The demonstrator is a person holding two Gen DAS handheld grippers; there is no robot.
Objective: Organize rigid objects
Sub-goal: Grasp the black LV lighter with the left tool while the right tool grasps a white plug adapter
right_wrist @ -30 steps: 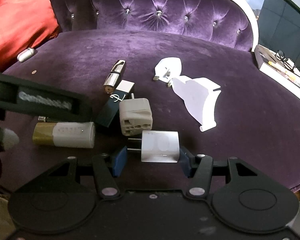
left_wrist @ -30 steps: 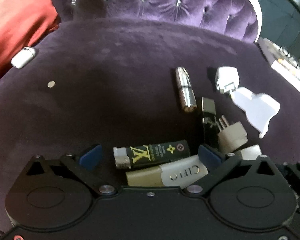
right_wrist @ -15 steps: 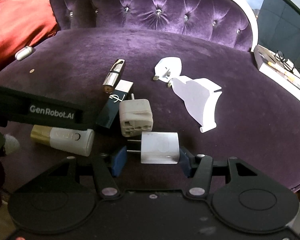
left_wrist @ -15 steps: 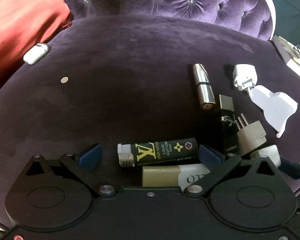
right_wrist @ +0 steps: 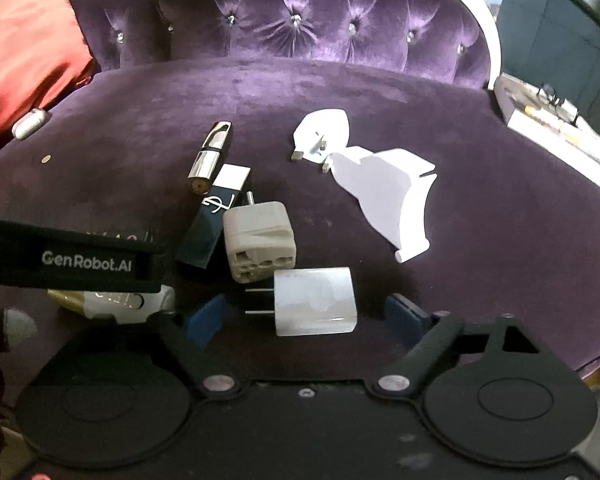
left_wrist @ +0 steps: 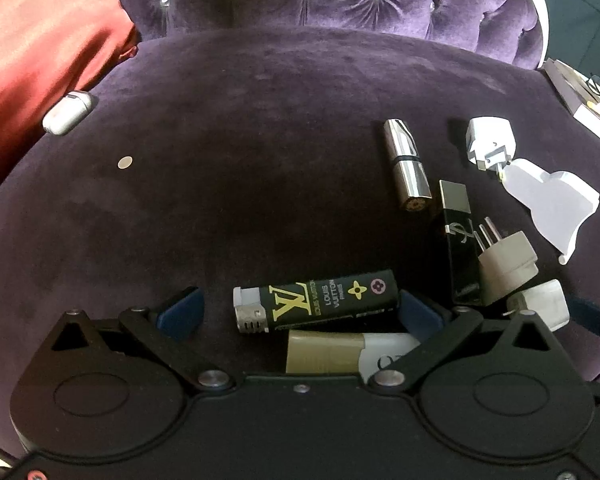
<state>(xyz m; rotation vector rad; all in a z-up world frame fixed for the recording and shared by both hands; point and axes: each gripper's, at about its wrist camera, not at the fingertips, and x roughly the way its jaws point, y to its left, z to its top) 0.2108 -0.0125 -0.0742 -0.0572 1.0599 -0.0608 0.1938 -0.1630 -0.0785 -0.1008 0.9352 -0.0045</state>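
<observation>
On the purple velvet seat (left_wrist: 260,120), a black lighter (left_wrist: 316,300) with gold lettering lies between the fingers of my left gripper (left_wrist: 298,312), which is open; the left pad stands clear of it. A gold-and-white tube (left_wrist: 332,354) lies just below it. My right gripper (right_wrist: 306,318) has its jaws opening around a white charger plug (right_wrist: 314,302), which rests on the seat with the pads off it. Beyond lie a beige travel adapter (right_wrist: 260,244), a black box (right_wrist: 214,220), a silver tube (right_wrist: 210,152), a white three-pin plug (right_wrist: 324,136) and a flat white piece (right_wrist: 388,196).
A red cushion (left_wrist: 40,40) fills the far left, with a white capsule case (left_wrist: 68,112) and a coin (left_wrist: 125,162) near it. The tufted backrest (right_wrist: 300,28) rises behind. Books with glasses (right_wrist: 552,116) sit off the right edge. My left gripper's body (right_wrist: 80,264) crosses the right view.
My right gripper's jaws have spread apart and let go of the white charger plug, which now lies on the seat. The left gripper stays open around the lighter.
</observation>
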